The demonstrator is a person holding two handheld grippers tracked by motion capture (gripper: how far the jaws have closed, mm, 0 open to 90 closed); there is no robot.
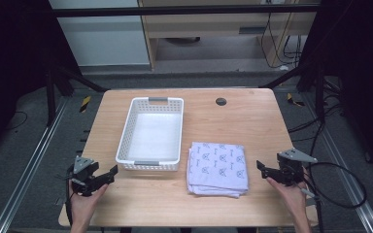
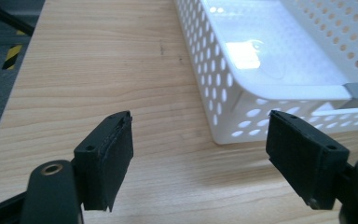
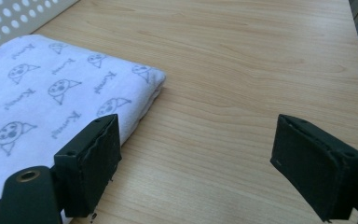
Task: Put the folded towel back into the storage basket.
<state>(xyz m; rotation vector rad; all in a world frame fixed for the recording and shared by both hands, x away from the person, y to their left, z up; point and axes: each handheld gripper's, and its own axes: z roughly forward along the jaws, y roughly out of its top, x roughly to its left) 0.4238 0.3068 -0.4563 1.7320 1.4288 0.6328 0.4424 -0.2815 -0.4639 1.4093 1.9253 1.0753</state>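
Both my grippers, left gripper and right gripper, hover wide apart, empty. Folded cloth sits just beside the white basket. Haven't started; guessing next I pinch its edges and lift it in.

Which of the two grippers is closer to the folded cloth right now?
The right gripper: its open jaws sit just beside the cloth edge, while the left gripper faces the basket corner instead.

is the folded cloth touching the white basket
Apart. The high view shows a strip of bare wood between the folded cloth and the white basket; the cloth lies just right of the basket's near corner.
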